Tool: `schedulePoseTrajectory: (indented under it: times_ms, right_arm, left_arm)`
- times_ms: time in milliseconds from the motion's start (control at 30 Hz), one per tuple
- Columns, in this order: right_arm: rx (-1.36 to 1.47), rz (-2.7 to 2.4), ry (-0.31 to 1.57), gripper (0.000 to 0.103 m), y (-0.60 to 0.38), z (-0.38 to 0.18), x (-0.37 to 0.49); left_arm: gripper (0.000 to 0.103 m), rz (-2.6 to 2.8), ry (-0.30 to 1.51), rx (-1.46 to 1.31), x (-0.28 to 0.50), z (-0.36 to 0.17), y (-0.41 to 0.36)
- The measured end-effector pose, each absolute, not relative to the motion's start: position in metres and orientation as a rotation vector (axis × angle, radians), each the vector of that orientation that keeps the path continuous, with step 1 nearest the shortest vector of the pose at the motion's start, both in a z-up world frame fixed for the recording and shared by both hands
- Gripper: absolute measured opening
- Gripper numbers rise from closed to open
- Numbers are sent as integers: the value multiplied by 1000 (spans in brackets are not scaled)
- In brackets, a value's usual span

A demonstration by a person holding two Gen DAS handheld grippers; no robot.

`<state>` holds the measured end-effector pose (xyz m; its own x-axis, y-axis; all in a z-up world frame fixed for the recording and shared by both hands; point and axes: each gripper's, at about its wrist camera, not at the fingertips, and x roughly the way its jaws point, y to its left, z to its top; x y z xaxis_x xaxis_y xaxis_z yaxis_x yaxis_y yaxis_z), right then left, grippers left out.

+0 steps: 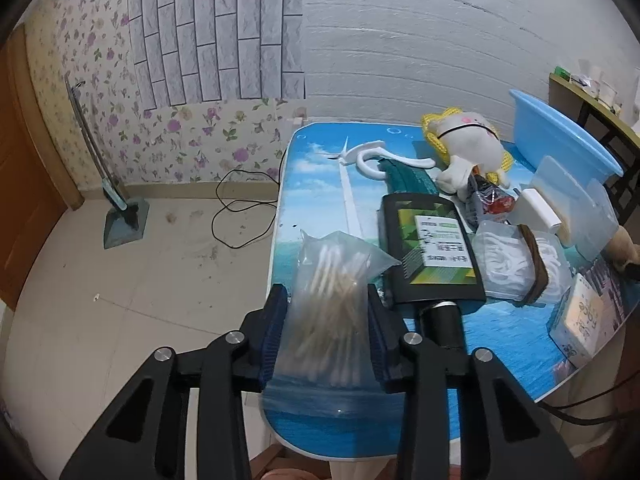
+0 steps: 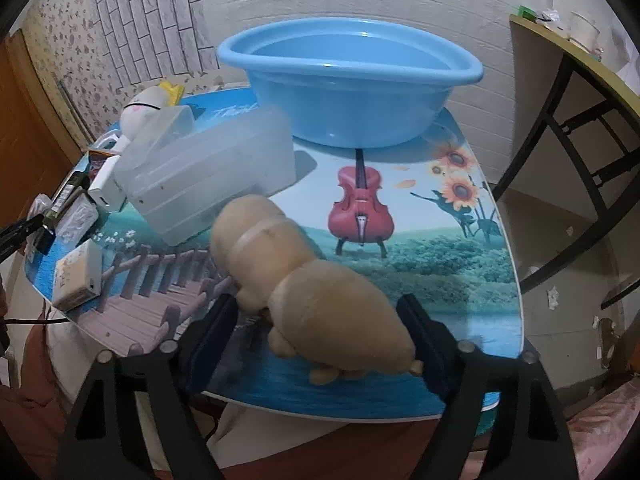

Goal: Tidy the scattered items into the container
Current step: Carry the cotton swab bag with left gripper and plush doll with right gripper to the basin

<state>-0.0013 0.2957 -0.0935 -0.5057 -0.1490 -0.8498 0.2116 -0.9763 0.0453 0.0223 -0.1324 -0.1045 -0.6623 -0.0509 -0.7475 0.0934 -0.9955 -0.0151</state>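
My left gripper (image 1: pixel 327 332) is shut on a clear bag of cotton swabs (image 1: pixel 332 284) near the table's left front edge. My right gripper (image 2: pixel 320 340) is open, its jaws on either side of a tan plush toy (image 2: pixel 320 300) that lies on the table, with a gap on the left side. The blue plastic basin (image 2: pixel 348 80) stands at the far end of the table; it also shows in the left wrist view (image 1: pixel 560 136).
On the picture-printed table (image 2: pixel 420 248) lie a clear lidded box (image 2: pixel 208 172), a white plush doll (image 1: pixel 476 148), a black packaged item (image 1: pixel 428 248), a white hanger (image 1: pixel 372 156), a bag of white cord (image 1: pixel 516 264), a tissue pack (image 2: pixel 78 276). A shelf (image 2: pixel 580 100) stands right.
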Motion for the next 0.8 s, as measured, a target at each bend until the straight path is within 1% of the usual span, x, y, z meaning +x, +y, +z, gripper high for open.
schedulePoseTrajectory:
  times_ms: [33,100,133,167,233,467,800]
  right_arm:
    - [1434,-2554,95,74,296,-93,-1]
    - [1411,-2558,80,69,297,-90,1]
    - [1400,-2560,74,56,298,-89,1]
    - [1386,-2558,61,47,300,-87,2]
    - [1383,-2543,33,48,302,-85,2]
    - [1321,-2559,22,47,306,-78,6]
    - [1166,-2620,-14,47,321,-38,17]
  left_arm:
    - [31,-2795,76,1242,24,-102,-133]
    - [30,-2798,71,1214,26,-97,-134]
    - [29,-2801,74,1203,27,-93,-135]
    - [29,-2806,75,1192,28,-90,-136]
    - [28,-2813,64,1171,30,-85,-134]
    - [27,-2846,31,1117,33,-61,-121]
    - [27,-2968,-55,1110,14,-28,-62]
